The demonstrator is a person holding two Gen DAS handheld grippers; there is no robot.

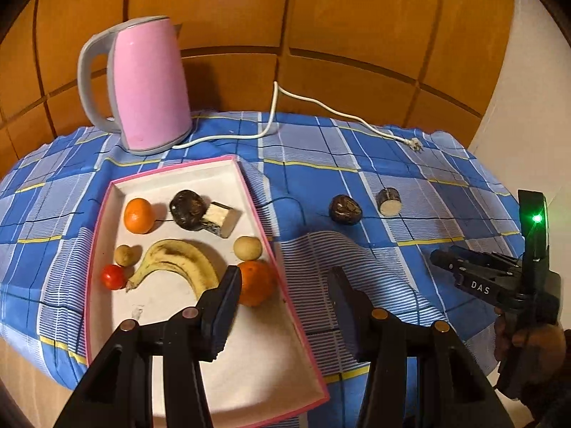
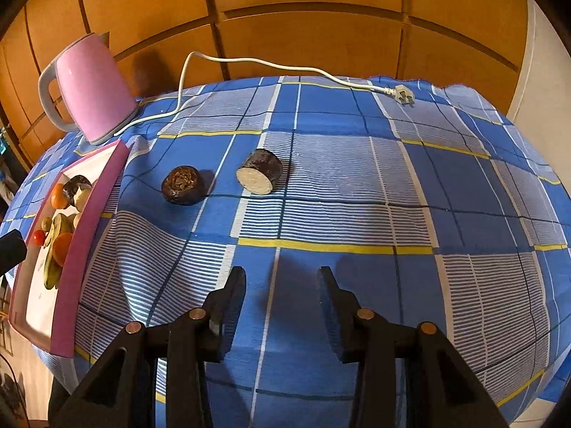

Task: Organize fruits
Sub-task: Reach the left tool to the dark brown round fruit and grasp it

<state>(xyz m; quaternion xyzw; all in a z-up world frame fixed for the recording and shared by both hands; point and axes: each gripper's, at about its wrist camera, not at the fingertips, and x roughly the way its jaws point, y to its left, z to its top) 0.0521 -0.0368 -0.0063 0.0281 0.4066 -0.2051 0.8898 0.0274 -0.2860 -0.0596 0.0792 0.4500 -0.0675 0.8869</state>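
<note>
The tabletop [image 2: 357, 185] is covered by a blue checked cloth [image 2: 339, 132] crossed with white and yellow lines; the cloth is rumpled into a raised fold beside the tray. Behind the tabletop, a wall of orange-brown wooden panels [image 2: 303, 18] divided by dark grooves is seen, and a pale wall [image 1: 517, 107] adjoins it at the right.

At the rear left of the tabletop a pink kettle [image 1: 150, 85] with a grey handle stands upright. Its white cord [image 2: 271, 66] is trailed across the cloth and ends in an unplugged plug [image 2: 401, 93] near the far right edge.

A white tray [image 1: 171, 306] with a pink rim lies on the left part of the cloth. In it are gathered an orange [image 1: 138, 215], a dark round fruit [image 1: 187, 209] touching a cut piece with pale flesh [image 1: 223, 218], a banana [image 1: 175, 260], two small tan fruits [image 1: 248, 248], a small red fruit [image 1: 113, 276] and a second orange [image 1: 257, 283] against the rim on the right.

Outside the tray, on the bare cloth, a dark round fruit with a brownish top [image 2: 182, 184] and a dark-skinned cut piece with its white face turned forward [image 2: 259, 171] are set near each other but apart.

The left tongs [image 1: 283, 285] are held above the tray's right rim, jaws parted, with nothing between them. The right tongs [image 2: 282, 285] are held over the cloth in front of the two loose pieces, likewise parted and empty. The right tool is gripped by a person's hand [image 1: 528, 349], seen at the edge of the left wrist view.
</note>
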